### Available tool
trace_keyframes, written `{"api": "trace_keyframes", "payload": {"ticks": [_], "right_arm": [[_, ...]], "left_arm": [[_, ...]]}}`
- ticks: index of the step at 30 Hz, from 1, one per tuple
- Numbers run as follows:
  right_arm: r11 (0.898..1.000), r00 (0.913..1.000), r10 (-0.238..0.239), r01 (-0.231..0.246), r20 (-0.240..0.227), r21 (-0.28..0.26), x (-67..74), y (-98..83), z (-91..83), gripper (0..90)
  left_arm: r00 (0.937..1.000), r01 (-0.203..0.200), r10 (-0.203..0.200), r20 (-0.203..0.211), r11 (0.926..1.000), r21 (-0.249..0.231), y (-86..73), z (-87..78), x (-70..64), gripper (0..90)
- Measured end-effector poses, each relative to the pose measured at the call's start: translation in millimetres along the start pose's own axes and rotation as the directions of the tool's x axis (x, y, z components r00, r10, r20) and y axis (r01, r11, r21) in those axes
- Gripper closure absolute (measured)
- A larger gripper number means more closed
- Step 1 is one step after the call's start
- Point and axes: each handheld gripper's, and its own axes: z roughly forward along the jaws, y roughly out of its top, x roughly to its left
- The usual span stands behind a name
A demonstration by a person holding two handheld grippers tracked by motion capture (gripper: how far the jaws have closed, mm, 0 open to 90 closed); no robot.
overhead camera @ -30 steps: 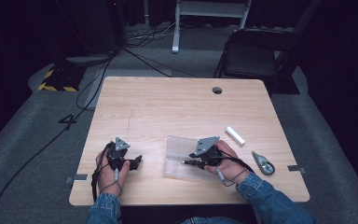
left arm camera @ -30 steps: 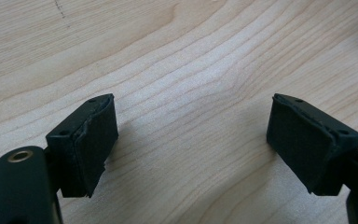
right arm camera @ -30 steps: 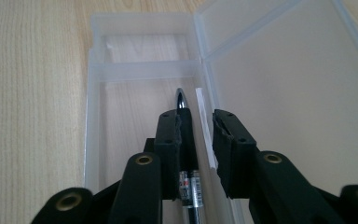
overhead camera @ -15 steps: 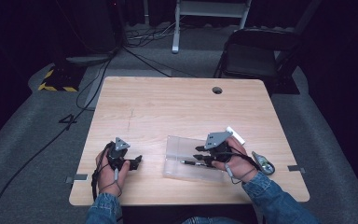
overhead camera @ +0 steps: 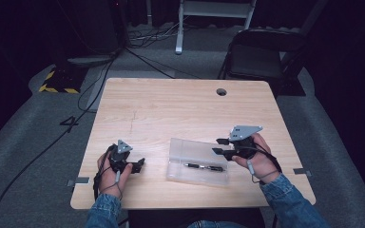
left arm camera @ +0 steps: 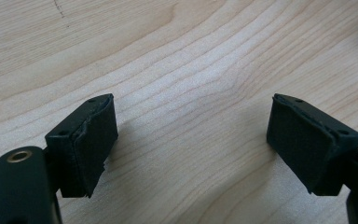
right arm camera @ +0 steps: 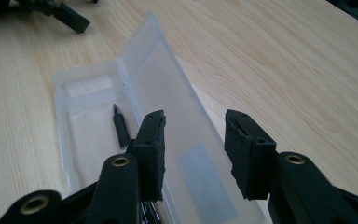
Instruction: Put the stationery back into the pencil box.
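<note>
Light wood table (overhead camera: 180, 109), grain lines clear, rounded corners, small round hole (overhead camera: 221, 91) near the far edge right of centre; faint pencil-like scratch left of centre. Room is dark: grey carpet, cables running off the far left corner toward a yellow-black striped block (overhead camera: 57, 80), a "4" marked on the floor (overhead camera: 69, 123) left of the table, white stand legs (overhead camera: 214, 19) at the back, folding chair (overhead camera: 259, 59) past the far right corner, tape strips on the floor by the near corners. Left gripper (overhead camera: 132, 166) rests near the near left corner, hand on it, jaws wide apart with nothing between them; in the left gripper view (left arm camera: 191, 140) just bare wood shows between the pads. Clear plastic case (overhead camera: 198, 161) lies open near the near edge, right of centre, a dark pen (overhead camera: 204, 166) inside its tray; in the right gripper view the case (right arm camera: 158, 107) has its lid hinged up and the pen (right arm camera: 120, 126) lies in the left half. Right gripper (overhead camera: 221, 146) is held just above the case's right end, jaws partly apart, have just been opening, nothing clamped; right gripper view (right arm camera: 193, 149) shows the lid below the gap, pads not pressing it.
</note>
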Motion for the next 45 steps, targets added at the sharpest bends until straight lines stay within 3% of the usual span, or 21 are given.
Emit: {"api": "trace_keyframes", "payload": {"ticks": [4, 11, 19, 23, 29, 33, 35, 42, 45], "right_arm": [[0.999, 0.9979, 0.047, -0.047, 0.045, -0.001, -10.2, -5.5, -13.0, 56.2], [0.992, 0.9857, 0.127, -0.128, 0.111, 0.008, -26.6, -18.1, -30.7, 53.6], [0.975, 0.9627, 0.204, -0.216, 0.178, 0.052, -42.8, -33.9, -44.7, 50.3], [0.958, 0.9441, 0.249, -0.273, 0.216, 0.086, -49.6, -42.3, -53.5, 49.9], [0.918, 0.9182, 0.297, -0.35, 0.262, 0.184, -56.5, -55.6, -58.6, 48.6], [0.904, 0.904, 0.308, -0.375, 0.296, 0.204, -58.4, -60.0, -58.9, 48.9], [0.892, 0.899, 0.32, -0.392, 0.299, 0.226, -59.4, -62.9, -57.3, 48.7], [0.828, 0.8819, 0.33, -0.442, 0.336, 0.345, -63.3, -76.3, -51.0, 46.3], [0.808, 0.8796, 0.33, -0.451, 0.343, 0.378, -64.5, -81.2, -48.8, 43.9]], "left_arm": [[1.0, 0.004, -0.004, 0.002, 1.0, 0.001, 1.5, 1.5, 0.4, 16.2], [1.0, 0.006, -0.006, 0.007, 1.0, 0.001, 4.3, 4.4, 1.6, 15.7], [1.0, -0.003, 0.003, 0.009, 1.0, 0.001, 5.0, 5.0, 2.7, 15.7], [1.0, -0.003, 0.003, 0.009, 1.0, 0.001, 5.0, 4.9, 2.7, 15.7], [0.9999, -0.005, 0.005, 0.009, 1.0, 0.002, 5.1, 4.9, 2.8, 15.6], [1.0, -0.003, 0.003, 0.009, 1.0, 0.001, 5.0, 4.9, 2.7, 15.6], [1.0, -0.004, 0.004, 0.009, 1.0, 0.002, 5.0, 4.9, 2.7, 15.7], [1.0, -0.003, 0.003, 0.009, 1.0, 0.001, 5.0, 5.0, 2.6, 15.7], [1.0, -0.004, 0.004, 0.009, 1.0, 0.001, 5.0, 4.9, 2.7, 15.7]]}}
